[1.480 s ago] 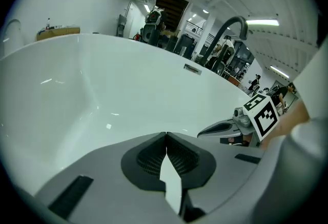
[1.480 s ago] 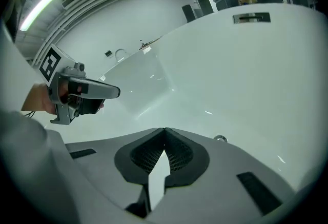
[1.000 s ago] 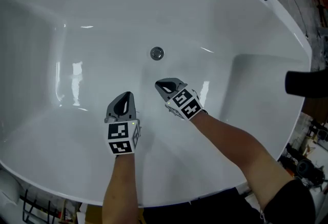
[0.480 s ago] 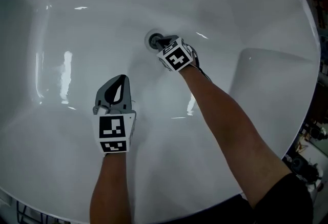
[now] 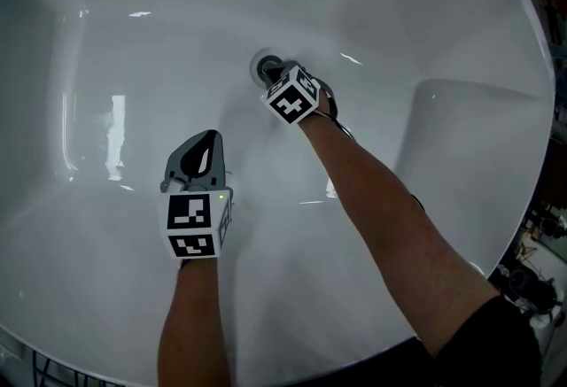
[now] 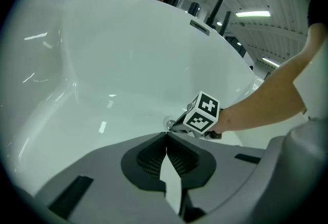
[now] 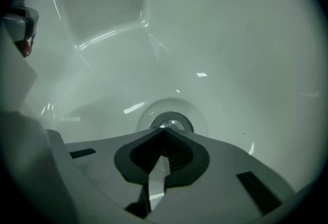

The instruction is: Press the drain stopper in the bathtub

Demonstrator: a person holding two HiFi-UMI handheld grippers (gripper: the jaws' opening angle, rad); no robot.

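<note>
Pressing step: my right tongs (image 5: 271,73), pressed together, tips at the near edge of the drain stopper (image 5: 262,66) on the far middle floor of the bathtub (image 5: 443,40); my left tongs (image 5: 210,139), likewise closed and empty, hovered nearer-left; next, I judged, a firm downward push.

The right gripper (image 5: 272,75) is reaching forward on an outstretched right forearm (image 5: 372,190), jaws pressed together, tips sitting at the near edge of the drain stopper (image 5: 262,66). The left gripper (image 5: 210,139) is hovering well short of the drain stopper, jaws together and empty, left forearm (image 5: 193,323) straight.
</note>
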